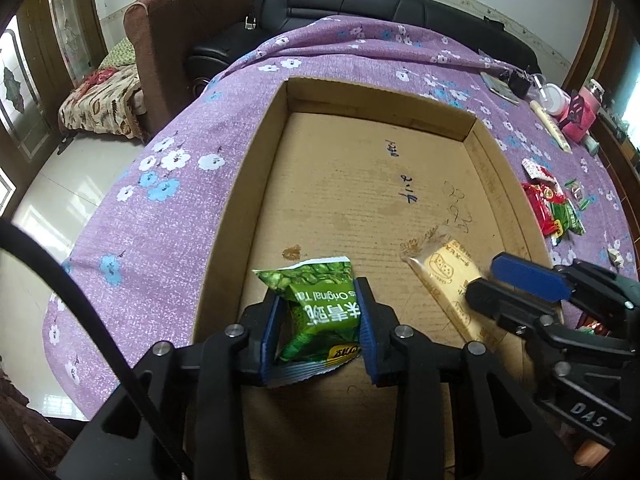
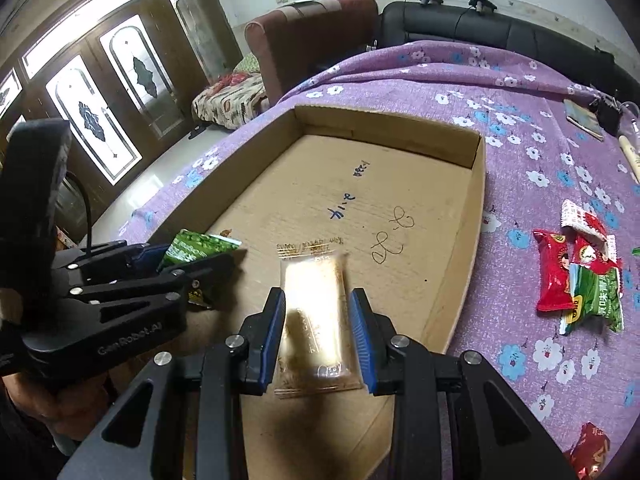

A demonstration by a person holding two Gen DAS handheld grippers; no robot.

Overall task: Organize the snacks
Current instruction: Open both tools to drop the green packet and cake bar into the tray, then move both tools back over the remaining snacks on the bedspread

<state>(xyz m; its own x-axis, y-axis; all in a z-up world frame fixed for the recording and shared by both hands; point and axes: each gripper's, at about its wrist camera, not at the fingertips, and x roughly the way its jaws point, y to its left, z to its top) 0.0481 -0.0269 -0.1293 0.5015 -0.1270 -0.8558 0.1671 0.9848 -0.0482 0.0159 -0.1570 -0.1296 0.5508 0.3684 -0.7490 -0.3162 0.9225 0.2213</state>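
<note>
My left gripper point(image 1: 318, 308) is shut on a green snack packet point(image 1: 320, 312) and holds it over the near part of a shallow cardboard box point(image 1: 260, 152). My right gripper point(image 2: 318, 312) is shut on a clear-wrapped yellow biscuit packet point(image 2: 316, 312) beside it, also over the box point(image 2: 476, 216). In the left wrist view the right gripper point(image 1: 516, 284) grips the biscuit packet point(image 1: 444, 276) at the right. In the right wrist view the left gripper point(image 2: 188, 260) and green packet point(image 2: 196, 246) show at the left. The rest of the box floor is bare.
The box lies on a purple flowered cloth point(image 1: 168, 184). Red and green snack packets point(image 2: 576, 272) lie on the cloth right of the box, also in the left wrist view point(image 1: 552, 208). Small items and a pink jar point(image 1: 560, 100) stand at the far right. Sofas stand behind.
</note>
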